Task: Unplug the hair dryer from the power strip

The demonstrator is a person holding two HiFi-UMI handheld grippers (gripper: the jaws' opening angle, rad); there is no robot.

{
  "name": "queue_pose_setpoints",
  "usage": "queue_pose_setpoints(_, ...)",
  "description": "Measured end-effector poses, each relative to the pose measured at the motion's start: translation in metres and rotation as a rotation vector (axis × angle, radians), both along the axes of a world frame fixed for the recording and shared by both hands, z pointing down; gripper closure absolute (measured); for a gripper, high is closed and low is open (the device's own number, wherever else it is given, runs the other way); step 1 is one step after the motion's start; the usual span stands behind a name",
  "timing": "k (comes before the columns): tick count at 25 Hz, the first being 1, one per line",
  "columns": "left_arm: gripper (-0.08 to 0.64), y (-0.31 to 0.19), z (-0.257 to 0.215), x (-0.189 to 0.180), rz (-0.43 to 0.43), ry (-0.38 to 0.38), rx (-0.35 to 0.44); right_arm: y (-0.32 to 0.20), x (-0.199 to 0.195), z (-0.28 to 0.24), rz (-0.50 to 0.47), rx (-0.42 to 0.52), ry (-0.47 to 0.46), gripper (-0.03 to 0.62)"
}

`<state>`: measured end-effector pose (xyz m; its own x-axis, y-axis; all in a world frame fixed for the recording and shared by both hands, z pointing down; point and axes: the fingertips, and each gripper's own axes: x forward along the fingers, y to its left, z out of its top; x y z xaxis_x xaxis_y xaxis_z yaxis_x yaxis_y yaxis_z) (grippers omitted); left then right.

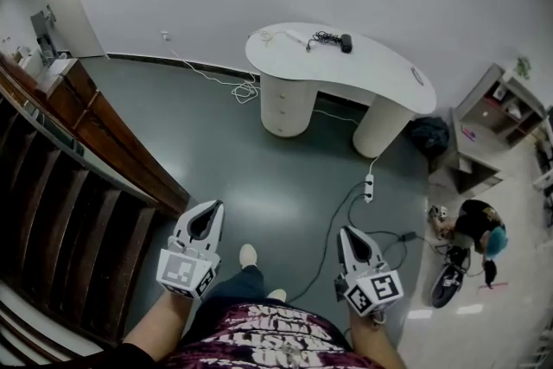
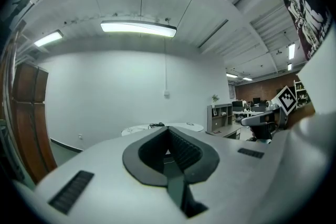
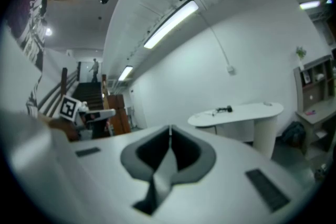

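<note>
White power strip point(image 1: 369, 187) lies on the floor point(image 1: 259, 177) (left claw point(image 1: 211, 208) and right claw point(image 1: 349, 232) pressed together).

The grey-green floor point(image 1: 285, 168) stretches ahead of both tongs. Just ahead of the right tongs point(image 1: 349, 232), a white power strip point(image 1: 369, 187) lies on it, and a dark cable point(image 1: 346, 205) curves back from the strip past those tongs. Far ahead, between the left tongs point(image 1: 208, 208) and the right, a curved white counter point(image 1: 380, 78) stands on two round pedestals by the wall. On its top lie a small black device point(image 1: 346, 42) beside a bunched black cord point(image 1: 325, 37). A white cable point(image 1: 244, 91) lies looped on the floor by the left pedestal, and a dark bag point(image 1: 429, 136) sits on the floor right of the counter.
</note>
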<state>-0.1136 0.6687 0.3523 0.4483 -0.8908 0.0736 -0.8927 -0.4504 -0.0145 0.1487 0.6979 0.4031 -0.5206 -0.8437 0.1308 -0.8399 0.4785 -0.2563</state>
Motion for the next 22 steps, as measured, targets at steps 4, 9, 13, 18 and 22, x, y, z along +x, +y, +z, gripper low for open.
queue_pose_setpoints(4, 0.543, -0.030, -0.001, -0.002, 0.014, 0.006, -0.015, -0.033, -0.006, -0.004, 0.010, 0.001, -0.005, 0.557)
queue_pose_setpoints(9, 0.543, -0.071, 0.000, -0.009, 0.031, 0.023, -0.019, -0.072, -0.026, -0.019, -0.011, 0.046, 0.010, 0.557)
queue_pose_setpoints(13, 0.543, -0.106, 0.000, -0.026, 0.040, 0.039, -0.013, -0.101, -0.039, -0.033, -0.002, 0.076, 0.018, 0.557)
queue_pose_setpoints(18, 0.543, -0.151, 0.000, -0.053, 0.031, 0.088, -0.022, -0.131, -0.062, -0.044, -0.005, 0.087, 0.041, 0.557)
queue_pose_setpoints(22, 0.543, -0.177, 0.000, -0.060, 0.067, 0.096, -0.012, -0.154, -0.078, -0.040, 0.018, 0.044, 0.074, 0.557)
